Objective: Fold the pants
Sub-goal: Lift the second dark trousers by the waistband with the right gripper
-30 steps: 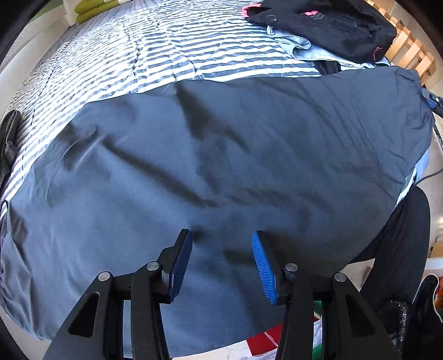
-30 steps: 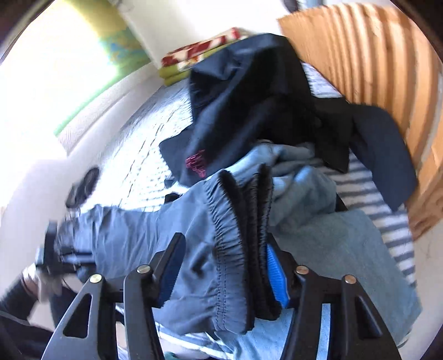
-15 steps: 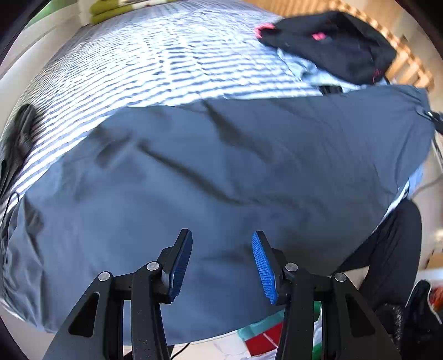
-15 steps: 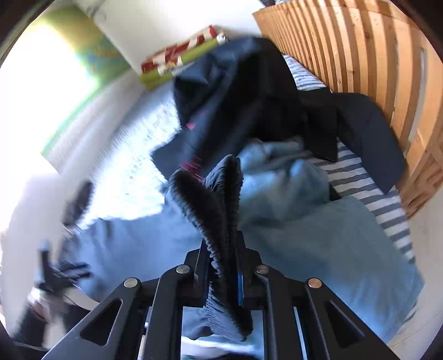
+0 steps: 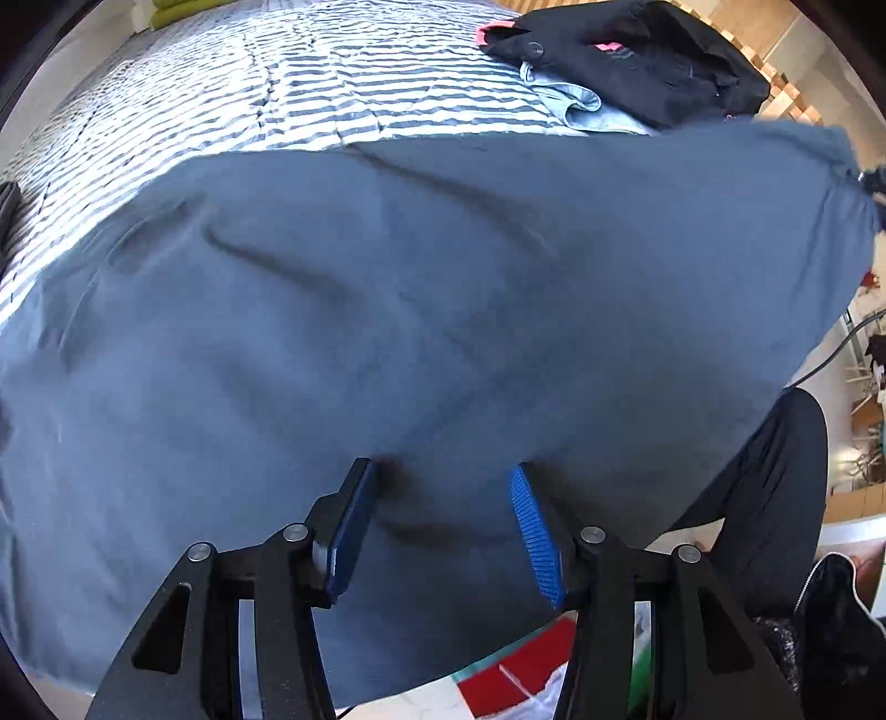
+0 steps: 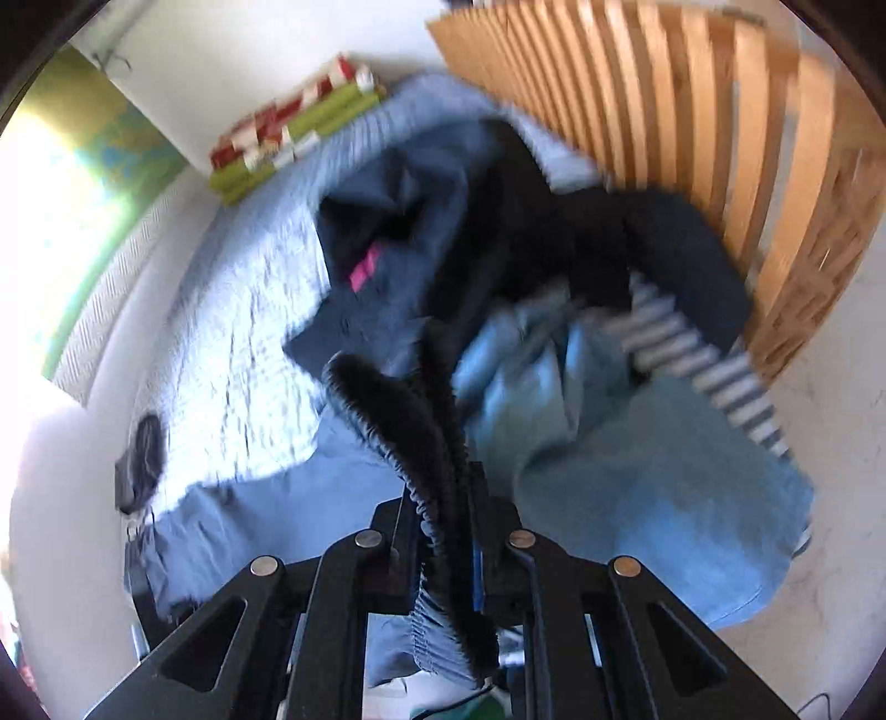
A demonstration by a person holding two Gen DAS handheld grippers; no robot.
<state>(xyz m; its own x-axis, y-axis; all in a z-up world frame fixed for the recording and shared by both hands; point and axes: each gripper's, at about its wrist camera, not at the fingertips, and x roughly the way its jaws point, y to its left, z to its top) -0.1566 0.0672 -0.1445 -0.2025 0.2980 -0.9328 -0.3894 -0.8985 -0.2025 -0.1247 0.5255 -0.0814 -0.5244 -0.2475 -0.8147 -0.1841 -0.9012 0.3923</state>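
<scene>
The blue-grey pants [image 5: 415, 277] lie spread across the striped bed, filling most of the left wrist view. My left gripper [image 5: 441, 468] points down at the cloth near the bed's front edge. Its jaws are opening, the blue pads apart, with flat cloth under them and nothing pinched. In the right wrist view my right gripper [image 6: 443, 498] is shut on the gathered elastic waistband [image 6: 387, 399], which sticks up dark between the fingers. That end of the pants [image 6: 249, 520] hangs lifted off the bed. The far right corner of the cloth rises in the left wrist view too.
A pile of black clothes [image 5: 637, 50] and light blue jeans [image 5: 576, 105] sits at the far right of the striped bedspread [image 5: 277, 72]. A wooden slatted frame [image 6: 692, 111] stands behind it. A person's leg in black [image 5: 775, 471] is by the bed's edge.
My right gripper closed on the waistband, then rose and rolled with it. The pants' right end lifted. The left jaws stand slightly wider than before.
</scene>
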